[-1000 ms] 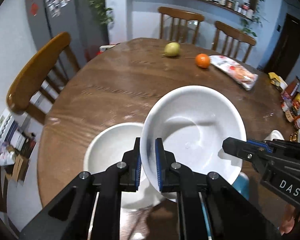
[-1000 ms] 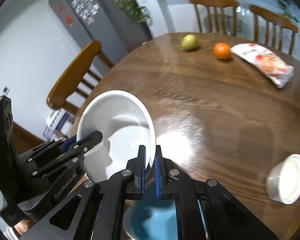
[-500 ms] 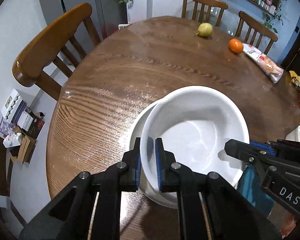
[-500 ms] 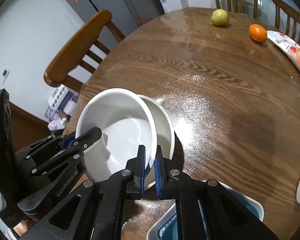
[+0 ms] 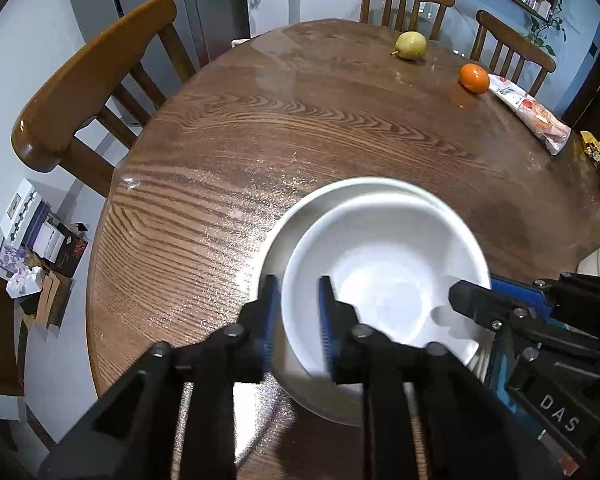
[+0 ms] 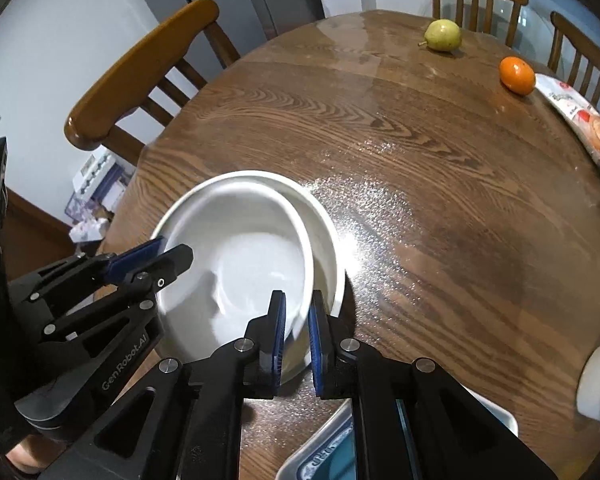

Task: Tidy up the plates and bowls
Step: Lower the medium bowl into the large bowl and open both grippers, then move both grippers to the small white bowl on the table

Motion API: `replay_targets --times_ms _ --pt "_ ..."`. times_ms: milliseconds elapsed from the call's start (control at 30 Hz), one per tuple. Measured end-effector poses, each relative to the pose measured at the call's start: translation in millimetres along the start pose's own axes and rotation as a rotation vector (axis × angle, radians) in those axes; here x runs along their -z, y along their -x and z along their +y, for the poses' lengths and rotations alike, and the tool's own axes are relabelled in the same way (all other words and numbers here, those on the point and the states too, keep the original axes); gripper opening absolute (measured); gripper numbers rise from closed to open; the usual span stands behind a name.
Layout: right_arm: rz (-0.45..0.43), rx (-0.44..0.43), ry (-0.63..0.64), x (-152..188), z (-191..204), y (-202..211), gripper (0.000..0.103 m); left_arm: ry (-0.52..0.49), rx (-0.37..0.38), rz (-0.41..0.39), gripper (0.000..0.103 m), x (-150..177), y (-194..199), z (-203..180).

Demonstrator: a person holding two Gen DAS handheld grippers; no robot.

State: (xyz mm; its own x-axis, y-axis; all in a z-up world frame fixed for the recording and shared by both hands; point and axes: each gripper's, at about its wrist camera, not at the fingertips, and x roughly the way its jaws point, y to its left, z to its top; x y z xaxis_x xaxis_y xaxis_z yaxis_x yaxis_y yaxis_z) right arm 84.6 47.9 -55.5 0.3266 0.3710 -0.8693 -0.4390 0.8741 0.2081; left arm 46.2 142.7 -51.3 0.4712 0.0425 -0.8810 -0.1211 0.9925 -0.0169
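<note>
Left wrist view: the left gripper (image 5: pixel 296 312) straddles the near rim of the upper white bowl (image 5: pixel 384 276), its jaws opening, pads clear. That bowl sits nested in a lower white bowl (image 5: pixel 288 220) on the round wooden table (image 5: pixel 260 128).

Right wrist view: the right gripper (image 6: pixel 297 328) pinches the upper bowl's rim.

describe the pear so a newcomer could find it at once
Start at the round wooden table and look to its far edge, near the two chairs. The pear lies there, left of the orange. It is the only yellow-green fruit, stem pointing left.
</note>
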Motion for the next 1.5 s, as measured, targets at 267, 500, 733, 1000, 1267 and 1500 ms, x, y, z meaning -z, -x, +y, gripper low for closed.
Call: replay_targets --times_ms 267,500,733,1000,1267,1500 --pt "-0.026 0.016 0.003 -3.7 -0.2 7.6 0.011 0.003 -0.010 -0.052 0.040 -6.0 13.6 -0.8" --pt "-0.092 -0.002 -0.043 -3.6 -12.0 31.9 0.012 0.012 -0.013 -0.096 0.055 -9.6 29.6 -2.7" --pt "-0.136 -0.054 -0.068 5.7 -20.6 54.6 0.012 -0.019 -0.012 -0.132 0.061 -7.4 42.6 -19.6" --pt "-0.195 -0.062 -0.094 22.5 -35.8 85.4 0.048 -0.040 -0.018 -0.154 0.076 -1.9 55.0 -35.9" --pt "-0.256 -0.071 -0.172 49.5 -66.7 115.0 0.056 -0.077 -0.004 -0.169 0.079 8.4 66.9 -63.1" --pt "-0.281 -0.055 -0.214 70.3 -94.2 134.6 0.056 -0.124 0.024 -0.177 0.081 17.1 73.9 -99.3"
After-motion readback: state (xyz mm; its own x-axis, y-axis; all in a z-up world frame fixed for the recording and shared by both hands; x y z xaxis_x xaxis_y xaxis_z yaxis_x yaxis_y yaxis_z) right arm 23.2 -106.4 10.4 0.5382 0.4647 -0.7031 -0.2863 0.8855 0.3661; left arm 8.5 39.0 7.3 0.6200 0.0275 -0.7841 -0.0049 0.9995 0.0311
